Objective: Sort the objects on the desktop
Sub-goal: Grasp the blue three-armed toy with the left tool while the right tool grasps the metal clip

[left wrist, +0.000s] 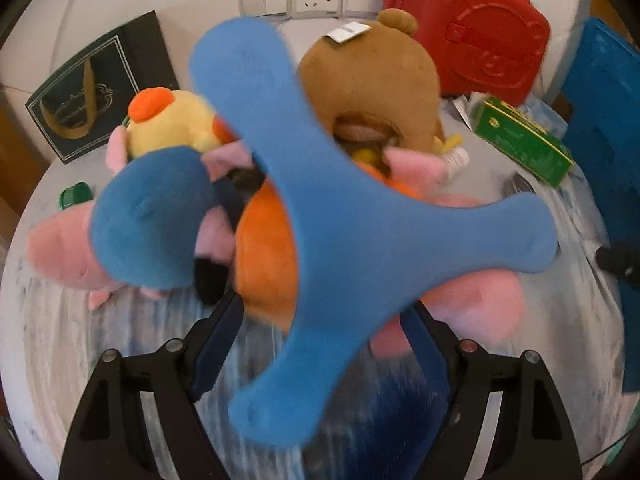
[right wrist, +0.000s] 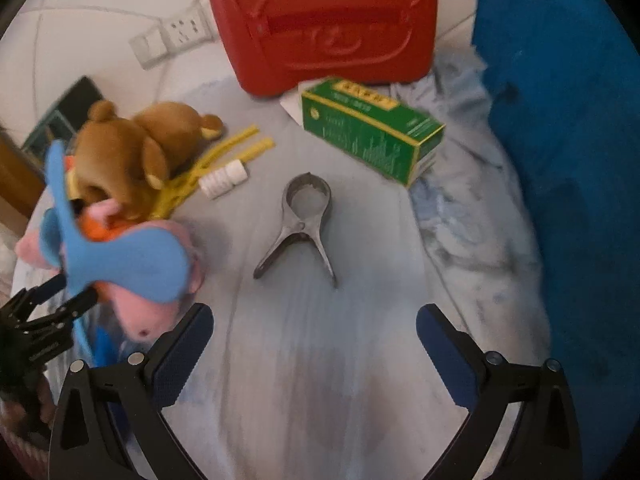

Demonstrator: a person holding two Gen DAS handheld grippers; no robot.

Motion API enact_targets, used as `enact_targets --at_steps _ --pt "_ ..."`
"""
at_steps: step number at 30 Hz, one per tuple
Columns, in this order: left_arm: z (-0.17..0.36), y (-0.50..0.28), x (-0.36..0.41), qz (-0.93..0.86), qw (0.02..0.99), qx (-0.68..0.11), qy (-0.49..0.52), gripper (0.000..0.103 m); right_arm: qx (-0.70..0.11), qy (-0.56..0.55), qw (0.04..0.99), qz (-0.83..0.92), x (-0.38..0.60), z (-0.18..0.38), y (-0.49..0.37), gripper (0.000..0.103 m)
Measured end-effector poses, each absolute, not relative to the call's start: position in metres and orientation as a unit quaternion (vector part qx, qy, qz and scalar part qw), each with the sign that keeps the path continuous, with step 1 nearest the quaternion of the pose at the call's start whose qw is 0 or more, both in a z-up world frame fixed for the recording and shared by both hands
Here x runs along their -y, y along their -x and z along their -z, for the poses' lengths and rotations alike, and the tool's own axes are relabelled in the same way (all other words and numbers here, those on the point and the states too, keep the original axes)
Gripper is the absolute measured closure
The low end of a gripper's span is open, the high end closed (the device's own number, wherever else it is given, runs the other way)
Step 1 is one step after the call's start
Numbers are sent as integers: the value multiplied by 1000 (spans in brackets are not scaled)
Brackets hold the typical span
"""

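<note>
A blue star-shaped plush toy [left wrist: 340, 240] fills the left wrist view, and my left gripper [left wrist: 320, 332] is shut on one of its limbs. It hangs over a pile of plush toys: a brown bear [left wrist: 372, 76], a yellow one [left wrist: 172, 124], an orange one [left wrist: 264, 256] and a pink one [left wrist: 60, 252]. The right wrist view has the blue toy [right wrist: 120, 256] and left gripper [right wrist: 68, 296] at the left edge. My right gripper [right wrist: 314, 332] is open and empty above the cloth. A metal clamp [right wrist: 300, 224] lies just beyond its fingertips.
A red case [right wrist: 328, 20] stands at the back with a green box [right wrist: 372, 132] before it. A white pill bottle [right wrist: 224, 178] and yellow strands [right wrist: 224, 148] lie by the bear. A blue bin [right wrist: 560, 160] lines the right side. A dark book [left wrist: 104, 84] leans at back left.
</note>
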State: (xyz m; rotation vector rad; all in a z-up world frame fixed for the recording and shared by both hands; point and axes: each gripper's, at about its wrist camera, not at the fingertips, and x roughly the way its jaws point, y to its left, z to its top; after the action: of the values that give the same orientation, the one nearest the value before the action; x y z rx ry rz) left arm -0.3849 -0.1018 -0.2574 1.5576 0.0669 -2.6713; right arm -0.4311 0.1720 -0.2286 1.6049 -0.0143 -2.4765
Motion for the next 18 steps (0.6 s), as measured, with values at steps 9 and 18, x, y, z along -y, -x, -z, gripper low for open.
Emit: enact_targets --at_steps 9,18 --pt "247 419 96 886 26 -40 -461 23 17 -564 80 822 -153 284 502 0" --pt "250 418 94 890 36 -43 -452 21 -37 -554 52 830 -137 304 506 0"
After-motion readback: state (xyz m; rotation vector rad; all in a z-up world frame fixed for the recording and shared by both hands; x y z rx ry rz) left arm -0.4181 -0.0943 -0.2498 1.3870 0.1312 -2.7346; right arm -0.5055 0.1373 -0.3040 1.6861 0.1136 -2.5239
